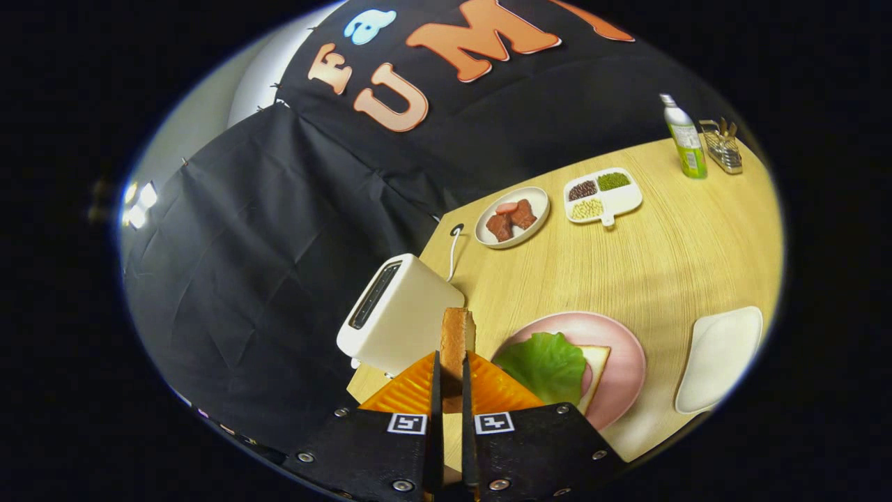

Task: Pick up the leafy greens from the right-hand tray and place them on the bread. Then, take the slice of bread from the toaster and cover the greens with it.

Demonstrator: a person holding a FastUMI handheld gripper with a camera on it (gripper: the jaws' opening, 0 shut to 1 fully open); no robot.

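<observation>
A slice of bread stands on edge between my fingers, and my gripper is shut on it, holding it above the table. Just behind it to the left stands the white toaster with its slot dark. To the right of my fingers lies a pink plate that carries another bread slice with a green leafy piece lying on top. Further right sits a white tray.
At the back of the wooden table are a small plate of meat pieces, a divided white dish of beans, a green bottle and a wire holder. A white cable runs behind the toaster.
</observation>
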